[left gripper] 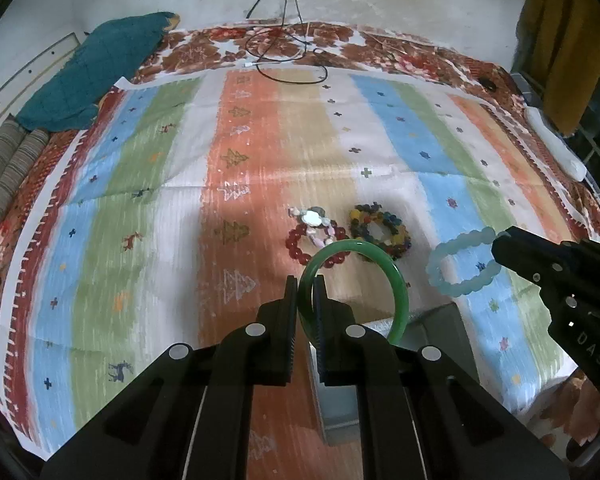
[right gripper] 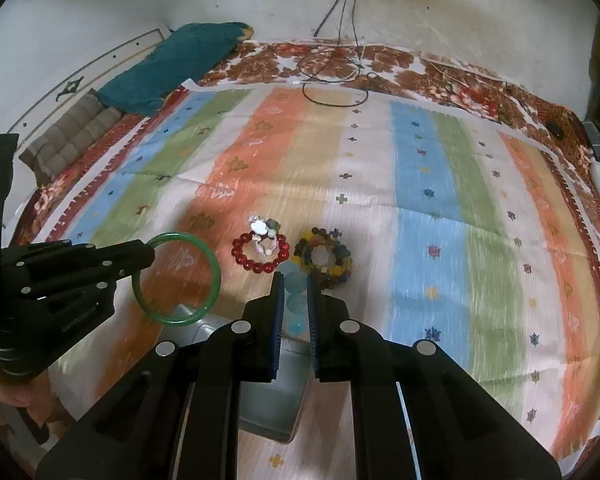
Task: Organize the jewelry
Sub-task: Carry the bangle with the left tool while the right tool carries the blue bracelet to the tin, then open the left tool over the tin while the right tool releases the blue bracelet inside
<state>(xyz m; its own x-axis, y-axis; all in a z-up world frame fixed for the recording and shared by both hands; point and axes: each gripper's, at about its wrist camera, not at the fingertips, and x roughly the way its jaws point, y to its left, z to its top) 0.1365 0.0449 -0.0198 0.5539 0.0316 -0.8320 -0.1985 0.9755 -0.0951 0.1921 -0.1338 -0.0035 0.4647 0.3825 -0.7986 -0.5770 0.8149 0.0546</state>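
Observation:
My left gripper (left gripper: 306, 288) is shut on a green jade bangle (left gripper: 384, 266), held in the air above a grey open box (left gripper: 440, 320); the bangle also shows in the right wrist view (right gripper: 214, 276). My right gripper (right gripper: 294, 284) is shut on a pale blue bead bracelet (right gripper: 294, 300), seen as a hanging ring in the left wrist view (left gripper: 460, 264). A red bead bracelet (left gripper: 296, 240) with a shell piece (left gripper: 314, 218) and a multicoloured bead bracelet (left gripper: 380, 228) lie on the striped cloth beyond both grippers.
The grey box (right gripper: 268, 400) sits under the grippers near the bed's front edge. The striped cloth (left gripper: 240, 160) covers a floral bedsheet. A teal pillow (left gripper: 96, 72) and grey folded blanket (left gripper: 8, 168) lie far left. Black cables (left gripper: 284, 52) hang at the back.

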